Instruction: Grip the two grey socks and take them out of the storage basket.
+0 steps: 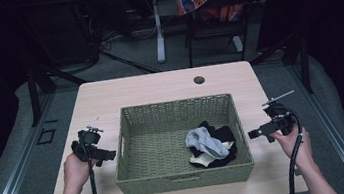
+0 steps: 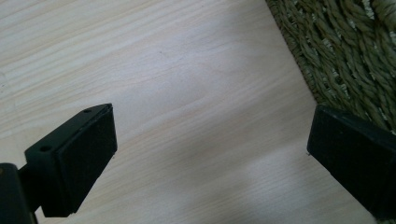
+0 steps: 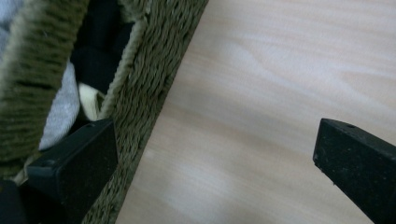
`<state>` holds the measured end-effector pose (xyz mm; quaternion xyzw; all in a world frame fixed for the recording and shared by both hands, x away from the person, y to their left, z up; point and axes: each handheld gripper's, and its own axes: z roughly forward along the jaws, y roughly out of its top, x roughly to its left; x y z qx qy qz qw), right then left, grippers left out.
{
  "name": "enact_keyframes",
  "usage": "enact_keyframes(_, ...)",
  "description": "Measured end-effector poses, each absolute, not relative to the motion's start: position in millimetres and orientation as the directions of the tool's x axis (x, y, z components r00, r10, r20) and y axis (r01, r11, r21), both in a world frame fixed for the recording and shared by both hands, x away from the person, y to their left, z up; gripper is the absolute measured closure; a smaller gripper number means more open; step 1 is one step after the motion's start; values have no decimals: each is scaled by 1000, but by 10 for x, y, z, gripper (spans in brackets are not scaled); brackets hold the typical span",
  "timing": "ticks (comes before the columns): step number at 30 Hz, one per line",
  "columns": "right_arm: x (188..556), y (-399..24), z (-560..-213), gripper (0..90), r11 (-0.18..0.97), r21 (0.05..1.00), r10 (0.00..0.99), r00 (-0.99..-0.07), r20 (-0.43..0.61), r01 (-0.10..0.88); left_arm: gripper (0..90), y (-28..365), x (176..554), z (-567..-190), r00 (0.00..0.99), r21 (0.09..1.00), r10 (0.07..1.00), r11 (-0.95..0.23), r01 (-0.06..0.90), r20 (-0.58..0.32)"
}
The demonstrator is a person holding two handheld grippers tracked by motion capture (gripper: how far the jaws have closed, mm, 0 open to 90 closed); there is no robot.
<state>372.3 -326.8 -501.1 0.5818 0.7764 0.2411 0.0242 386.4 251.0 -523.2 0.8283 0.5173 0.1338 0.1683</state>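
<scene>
Basket between grippers, clothes inside

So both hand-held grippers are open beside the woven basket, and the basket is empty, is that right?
Not quite. The woven basket is not empty: the high view shows a pile of clothes, grey, black and cream, in its right half. The rest holds: the left hand-held gripper and right hand-held gripper are open beside it.

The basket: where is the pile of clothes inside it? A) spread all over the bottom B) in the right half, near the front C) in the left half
B: the pile of clothes lies in the right front part of the basket, with bare weave at the left.
</scene>
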Motion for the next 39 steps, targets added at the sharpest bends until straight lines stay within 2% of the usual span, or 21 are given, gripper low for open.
enact_keyframes(5, 3902, -3355, -5024, 0, 185, 409, 928, -295, 225, 894, 9, 2515, 3873, -5239, 434, 420, 900, -409, 810, 39)
enact_keyframes(12, 4031, -3355, -4832, 6, 181, 456, 929, -304, 212, 872, 10, 2505, 3868, -5220, 437, 428, 899, -407, 807, 32)
enact_keyframes(19, 3994, -3181, -4358, 5, 226, 529, 918, -361, 166, 818, 10, 2513, 3857, -5214, 431, 434, 902, -398, 809, 23)
enact_keyframes(21, 3986, -3037, -4181, 0, 262, 544, 898, -407, 164, 797, 10, 2507, 3859, -5212, 433, 436, 901, -400, 806, 25)
enact_keyframes(25, 4027, -2775, -4085, 0, 319, 544, 868, -469, 160, 776, 10, 2486, 3868, -5215, 441, 432, 897, -409, 804, 29)
enact_keyframes(33, 4162, -2176, -3995, 0, 451, 487, 806, -575, 138, 748, 10, 2487, 3868, -5228, 436, 426, 899, -406, 808, 30)
enact_keyframes(39, 4167, -1885, -4053, 0, 512, 458, 774, -622, 122, 727, 10, 2490, 3869, -5239, 444, 427, 896, -412, 805, 27)
